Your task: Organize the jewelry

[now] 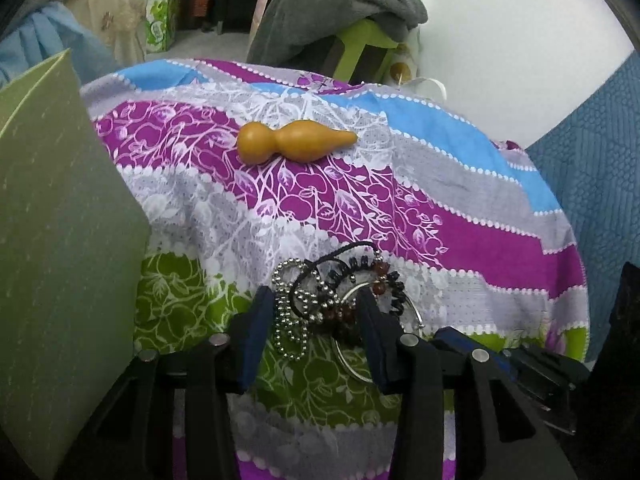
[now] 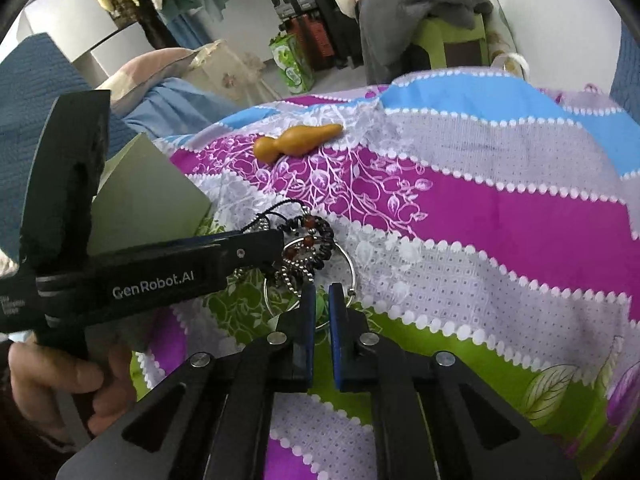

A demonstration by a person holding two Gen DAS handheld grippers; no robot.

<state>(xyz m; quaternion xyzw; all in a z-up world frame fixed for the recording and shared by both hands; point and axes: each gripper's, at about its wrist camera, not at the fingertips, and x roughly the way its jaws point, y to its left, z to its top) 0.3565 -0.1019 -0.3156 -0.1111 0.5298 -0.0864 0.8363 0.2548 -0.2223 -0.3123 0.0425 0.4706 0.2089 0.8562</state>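
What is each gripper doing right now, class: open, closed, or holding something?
Left gripper: open, fingers either side of the jewelry pile, nothing gripped.
Right gripper: nearly closed around the silver hoop; firm grip cannot be told.

Orange-brown gourd (image 1: 295,141) lies on magenta, blue, grey, green floral cloth (image 1: 460,216).

**Jewelry heap between the grippers**

On the bedspread (image 1: 460,216), the jewelry heap (image 1: 340,296) lies near the front edge, between the left gripper's (image 1: 316,320) fingers. The right gripper (image 2: 320,300) sits just before the heap. The gourd (image 1: 294,141) lies well behind it. A box (image 1: 60,240) stands left of the heap.
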